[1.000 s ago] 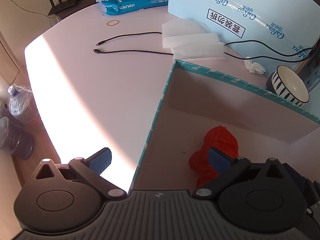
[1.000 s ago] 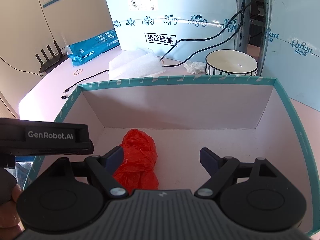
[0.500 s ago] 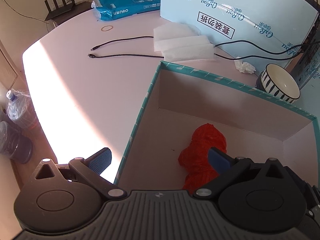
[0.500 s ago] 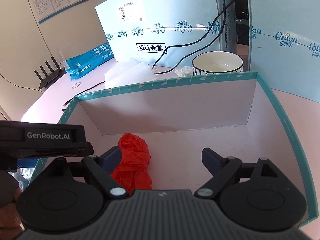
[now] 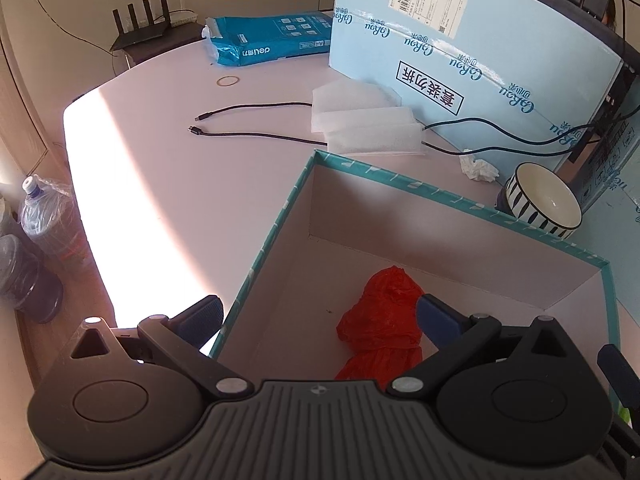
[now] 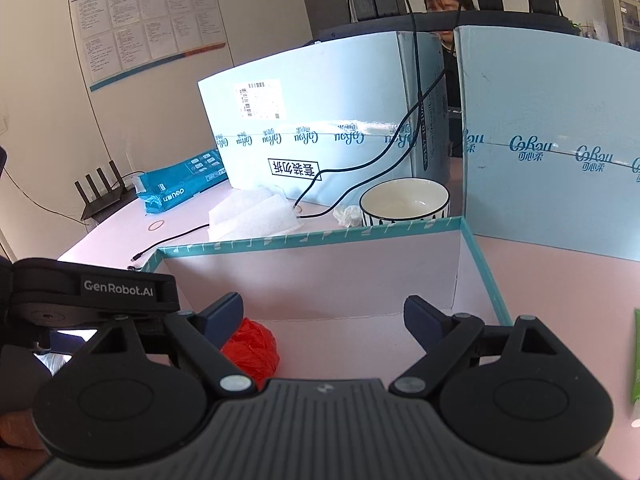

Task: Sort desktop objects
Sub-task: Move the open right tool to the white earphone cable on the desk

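A teal-rimmed open box (image 5: 272, 236) stands on the pink table and also shows in the right wrist view (image 6: 304, 238). A crumpled red plastic bag (image 5: 384, 312) lies on the box floor; it also shows in the right wrist view (image 6: 252, 346). My left gripper (image 5: 318, 314) is open and empty, straddling the box's left wall above it. My right gripper (image 6: 323, 314) is open and empty above the box's near side, with the left gripper's body beside it.
Behind the box are a striped bowl (image 5: 540, 200), a crumpled tissue (image 5: 478, 168), white foam sheets (image 5: 368, 120), black cables (image 5: 248, 134), a rubber band (image 5: 228, 81), a blue paper pack (image 5: 272, 40) and light blue cartons (image 6: 320, 128). A green packet (image 6: 636, 364) lies right of the box.
Both grippers have risen and pulled back from the box, open and empty throughout. The red bag stays on the box floor.
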The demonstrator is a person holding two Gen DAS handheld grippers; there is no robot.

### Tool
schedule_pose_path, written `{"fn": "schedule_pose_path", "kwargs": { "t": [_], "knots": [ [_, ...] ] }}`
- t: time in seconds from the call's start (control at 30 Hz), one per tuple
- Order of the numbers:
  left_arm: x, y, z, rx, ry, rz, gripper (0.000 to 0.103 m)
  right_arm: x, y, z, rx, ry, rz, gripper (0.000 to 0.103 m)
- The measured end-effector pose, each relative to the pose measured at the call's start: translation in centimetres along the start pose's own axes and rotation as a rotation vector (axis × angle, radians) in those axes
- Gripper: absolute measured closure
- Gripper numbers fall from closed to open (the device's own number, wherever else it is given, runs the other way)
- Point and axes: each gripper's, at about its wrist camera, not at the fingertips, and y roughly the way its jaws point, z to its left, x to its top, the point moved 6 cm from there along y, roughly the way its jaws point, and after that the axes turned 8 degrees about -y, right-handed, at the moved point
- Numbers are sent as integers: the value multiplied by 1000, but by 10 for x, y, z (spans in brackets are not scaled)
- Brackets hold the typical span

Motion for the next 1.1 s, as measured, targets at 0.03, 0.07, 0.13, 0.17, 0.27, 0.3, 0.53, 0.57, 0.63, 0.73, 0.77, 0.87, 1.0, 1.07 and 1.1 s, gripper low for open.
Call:
{"fn": "schedule_pose_path", "kwargs": {
  "t": [0.03, 0.07, 0.13, 0.17, 0.27, 0.3, 0.53, 0.57, 0.63, 0.73, 0.77, 0.87, 1.0, 1.07, 1.1],
  "knots": [
    [0, -2, -1, -7, -7, -5, 0, 1, -3, -3, -6, 4, -11, 13],
    [-1, -4, -2, -13, -10, -9, 0, 2, -6, -7, -15, 10, -25, 13],
    [-4, -6, -7, -15, -2, -12, 0, 4, -13, -14, -29, 25, -58, 13],
    [-6, -6, -9, -17, 3, -11, 0, 4, -15, -18, -37, 30, -69, 13],
    [-11, -9, -20, -27, 16, -12, 0, 5, -23, -29, -63, 41, -94, 13],
    [-12, -9, -23, -29, 21, -14, 0, 6, -25, -32, -72, 44, -103, 13],
    [-19, -15, -48, -49, 69, -35, 0, 5, -39, -63, -146, 87, -144, 11],
    [-20, -15, -52, -50, 76, -37, 0, 5, -40, -67, -156, 94, -145, 11],
    [-21, -15, -58, -50, 84, -40, 0, 4, -40, -78, -183, 109, -149, 11],
    [-22, -14, -64, -48, 93, -44, 0, 4, -41, -93, -212, 125, -151, 11],
    [-22, -14, -67, -46, 98, -45, 0, 3, -41, -99, -229, 129, -153, 11],
    [-20, -13, -70, -36, 107, -51, 0, 2, -36, -117, -267, 137, -137, 11],
    [-16, -13, -73, -23, 116, -67, 0, 1, -16, -141, -307, 119, -84, 11],
    [-14, -13, -74, -13, 117, -75, 0, 1, 1, -150, -317, 92, -39, 11],
    [-13, -14, -74, -8, 117, -79, 0, 0, 10, -155, -312, 80, -14, 11]
  ]
}}
